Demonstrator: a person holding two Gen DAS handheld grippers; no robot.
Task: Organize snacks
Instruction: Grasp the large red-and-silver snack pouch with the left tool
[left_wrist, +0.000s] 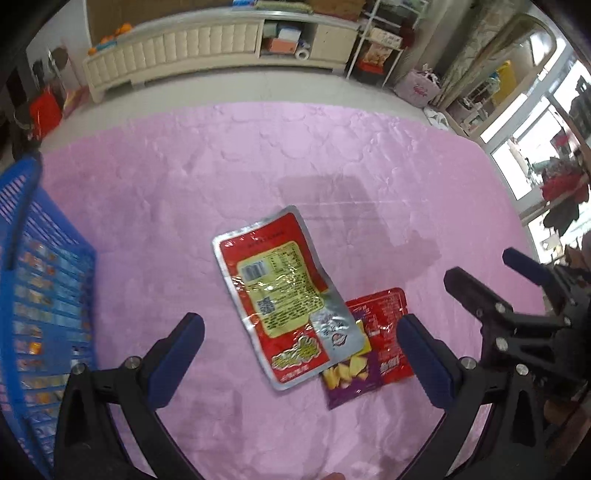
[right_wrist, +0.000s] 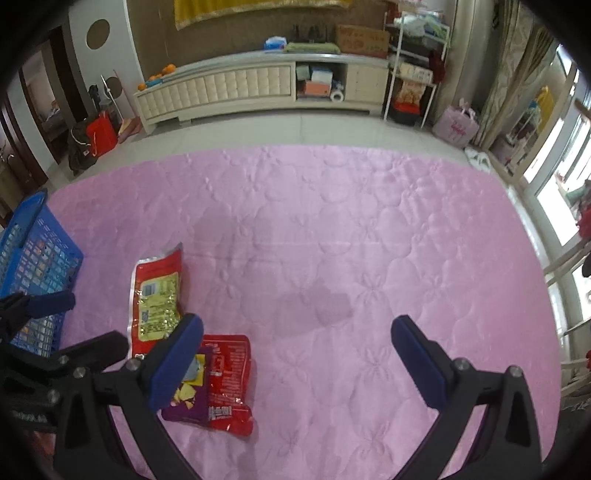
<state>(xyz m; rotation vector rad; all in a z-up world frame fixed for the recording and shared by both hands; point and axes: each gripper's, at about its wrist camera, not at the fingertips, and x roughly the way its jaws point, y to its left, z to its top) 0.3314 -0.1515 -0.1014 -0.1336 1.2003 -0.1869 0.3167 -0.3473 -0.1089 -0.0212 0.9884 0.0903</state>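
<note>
A large red and silver snack packet (left_wrist: 275, 295) lies back side up on the pink quilted cloth (left_wrist: 221, 166). It overlaps a purple packet (left_wrist: 351, 380) and a smaller red packet (left_wrist: 384, 325). My left gripper (left_wrist: 299, 350) is open and hovers just above the large packet, empty. A blue plastic basket (left_wrist: 40, 295) with snacks inside stands at the left. My right gripper (right_wrist: 295, 354) is open and empty to the right of the pile; its left finger (right_wrist: 177, 362) hangs over the purple packet (right_wrist: 188, 402). The large packet (right_wrist: 159, 295), the red packet (right_wrist: 229, 384) and the basket (right_wrist: 37, 266) show there too.
The right gripper (left_wrist: 517, 295) shows at the right of the left wrist view. The cloth (right_wrist: 369, 240) spreads wide to the right. Beyond its far edge are a tiled floor, a low cream cabinet (right_wrist: 258, 88), a metal shelf rack (right_wrist: 413, 66) and bags.
</note>
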